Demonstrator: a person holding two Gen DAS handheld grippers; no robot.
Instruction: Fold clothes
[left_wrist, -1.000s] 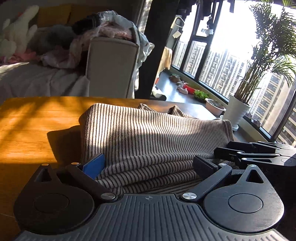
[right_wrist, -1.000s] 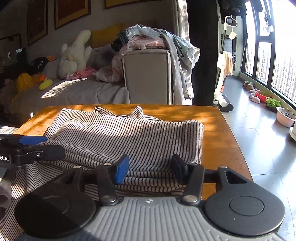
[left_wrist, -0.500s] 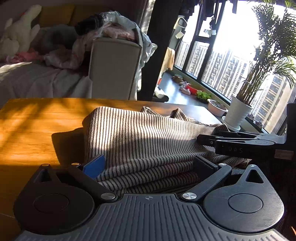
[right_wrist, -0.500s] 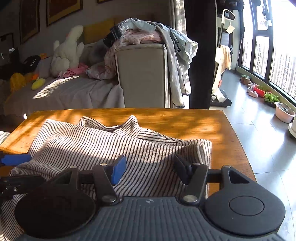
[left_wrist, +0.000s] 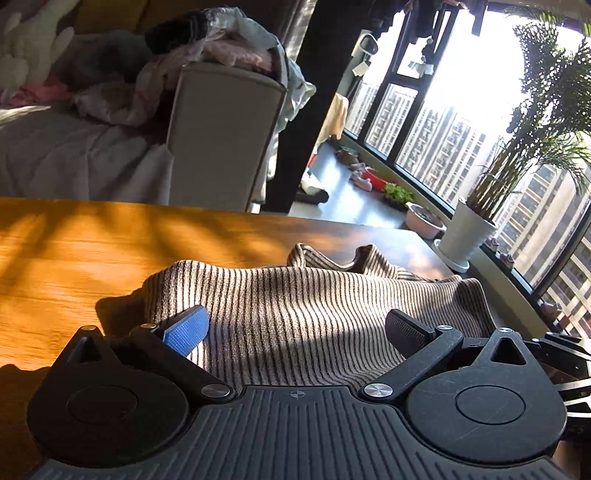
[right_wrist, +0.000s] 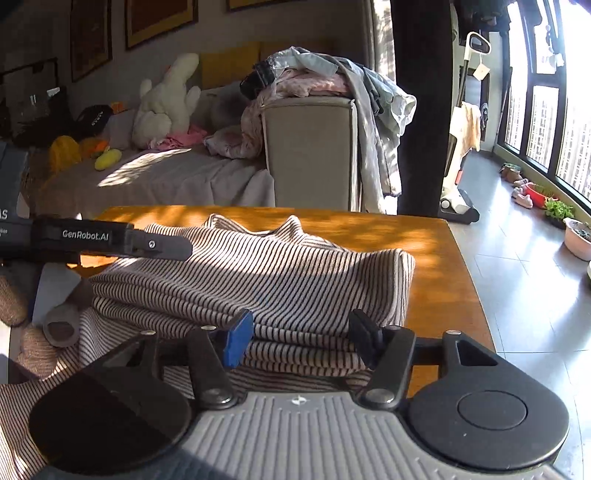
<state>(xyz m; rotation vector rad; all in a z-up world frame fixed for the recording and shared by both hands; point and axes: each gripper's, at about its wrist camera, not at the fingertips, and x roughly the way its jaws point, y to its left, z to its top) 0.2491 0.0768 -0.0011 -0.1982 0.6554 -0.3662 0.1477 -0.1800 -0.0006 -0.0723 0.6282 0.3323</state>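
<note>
A beige sweater with thin dark stripes (left_wrist: 314, 306) lies folded in several layers on the wooden table (left_wrist: 74, 258), its collar at the far side. My left gripper (left_wrist: 295, 332) hovers open over the sweater's near left part, with nothing between its fingers. In the right wrist view the folded sweater (right_wrist: 277, 280) shows its stacked edges. My right gripper (right_wrist: 300, 339) is open at that near edge, one finger on each side of the stack's front. The left gripper (right_wrist: 110, 242) hangs above the sweater's left side.
The table (right_wrist: 436, 251) ends just right of the sweater, with floor beyond. Behind it stands a sofa armrest (right_wrist: 310, 155) heaped with clothes (right_wrist: 314, 81), and a plush toy (right_wrist: 166, 99). A potted plant (left_wrist: 465, 232) stands by the windows.
My left gripper has risen from beside the sweater to above its left side. The right gripper has shifted at the near edge. Both have stayed open.
</note>
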